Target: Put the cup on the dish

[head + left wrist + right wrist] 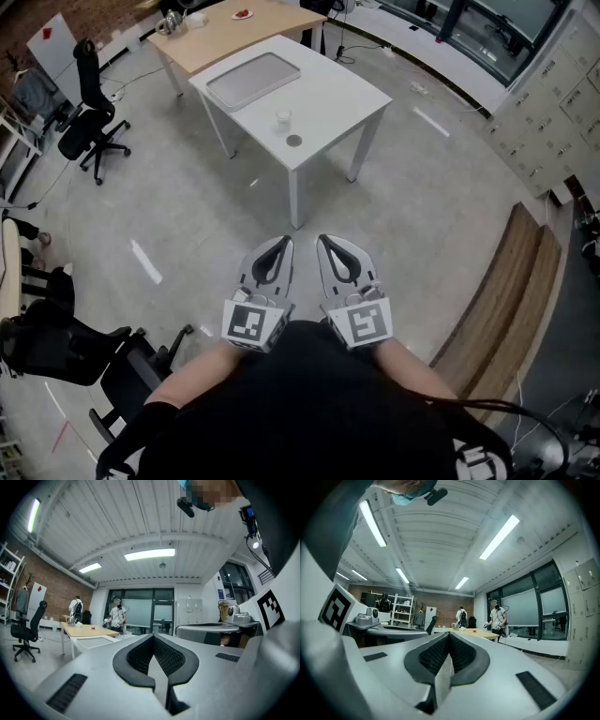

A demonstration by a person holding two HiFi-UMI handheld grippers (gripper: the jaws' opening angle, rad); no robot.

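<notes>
Grippers, two, both being held low against the person's body, well apart from the white surface (347, 98).

- Left gripper (274, 247): jaws are pressing together along their tips with nothing between them, as the left gripper view (153, 638) is showing; the marker cube is sitting at its rear.
- Right gripper (331, 246): jaws are likewise meeting, closed and empty, as the right gripper view (449, 636) is showing. The two grippers are lying side by side, tips pointing toward the surface.
- Cup (283, 118): clear, standing upright on the white surface, just beside the dish and not on it.
- Dish (293, 141): small, round and grey, lying flat near the surface's near edge, on the person's side of the cup.
- Tray (253, 79): grey, rectangular, occupying the far part of the same surface, apart from the cup.
- Wooden table (220, 37): standing behind the white surface and carrying small items too far off to make out.
- Office chair (89, 112): black, standing on the floor to the left of both tables.
- Lockers (553, 94): pale, lining the wall at the upper right.
- People, two (498, 616), (462, 617): standing in the distance near the wooden table.
</notes>
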